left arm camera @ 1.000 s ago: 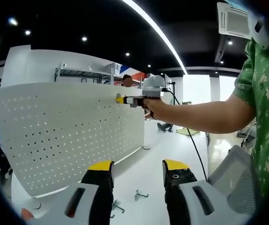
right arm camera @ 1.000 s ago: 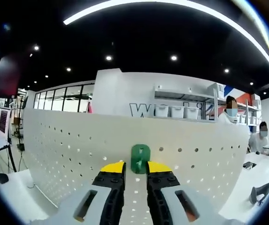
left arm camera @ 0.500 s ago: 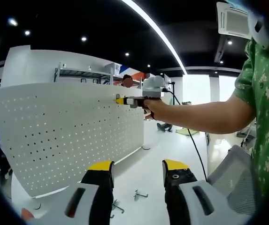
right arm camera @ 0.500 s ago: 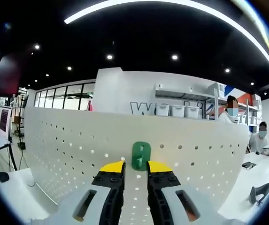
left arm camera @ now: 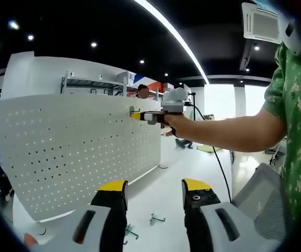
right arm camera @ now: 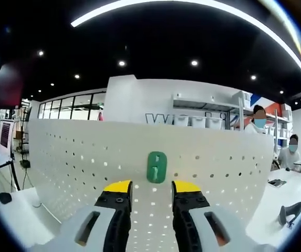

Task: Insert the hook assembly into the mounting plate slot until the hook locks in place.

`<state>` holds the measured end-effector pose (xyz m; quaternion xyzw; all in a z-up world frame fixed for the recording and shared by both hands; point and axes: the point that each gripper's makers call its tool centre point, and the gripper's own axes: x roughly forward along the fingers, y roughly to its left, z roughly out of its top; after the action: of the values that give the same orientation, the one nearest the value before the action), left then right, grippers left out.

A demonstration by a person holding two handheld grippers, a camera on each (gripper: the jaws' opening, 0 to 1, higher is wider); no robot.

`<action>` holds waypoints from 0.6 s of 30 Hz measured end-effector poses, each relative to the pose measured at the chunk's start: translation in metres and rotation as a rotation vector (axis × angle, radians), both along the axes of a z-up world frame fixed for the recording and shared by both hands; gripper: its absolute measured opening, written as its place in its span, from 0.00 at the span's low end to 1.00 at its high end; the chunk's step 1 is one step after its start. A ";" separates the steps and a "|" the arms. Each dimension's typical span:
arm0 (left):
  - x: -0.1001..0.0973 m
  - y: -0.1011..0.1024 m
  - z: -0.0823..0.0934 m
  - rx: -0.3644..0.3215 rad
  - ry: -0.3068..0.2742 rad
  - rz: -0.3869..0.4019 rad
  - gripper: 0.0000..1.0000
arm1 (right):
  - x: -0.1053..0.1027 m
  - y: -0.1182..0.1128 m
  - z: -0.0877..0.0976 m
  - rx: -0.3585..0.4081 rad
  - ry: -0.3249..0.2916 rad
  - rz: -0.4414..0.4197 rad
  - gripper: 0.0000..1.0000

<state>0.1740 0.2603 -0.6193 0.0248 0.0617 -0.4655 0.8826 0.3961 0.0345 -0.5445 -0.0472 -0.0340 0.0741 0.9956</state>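
Right gripper (right arm camera: 152, 188) jaws spread, green hook (right arm camera: 156, 167) seated on the white pegboard (right arm camera: 76, 157) just past the tips, not gripped. Person's bare arm (left arm camera: 218, 128) stretched level toward the board's upper edge. Left gripper (left arm camera: 153, 186) jaws apart, empty, low over the white table (left arm camera: 166, 184); spare metal hooks (left arm camera: 157, 217) lie there. Dark ceiling, spotlights, shelving behind the board.

Upright pegboard (left arm camera: 76, 152) blocks ahead, loose hooks (left arm camera: 157, 217) on table (left arm camera: 166, 184)
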 end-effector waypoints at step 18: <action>-0.004 -0.004 0.000 0.003 -0.001 -0.013 0.43 | -0.013 -0.008 -0.009 0.034 0.013 0.016 0.43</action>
<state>0.1705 0.2567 -0.6195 0.0267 0.0616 -0.4712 0.8795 0.3826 0.0268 -0.5540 -0.0297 -0.0294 0.0820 0.9958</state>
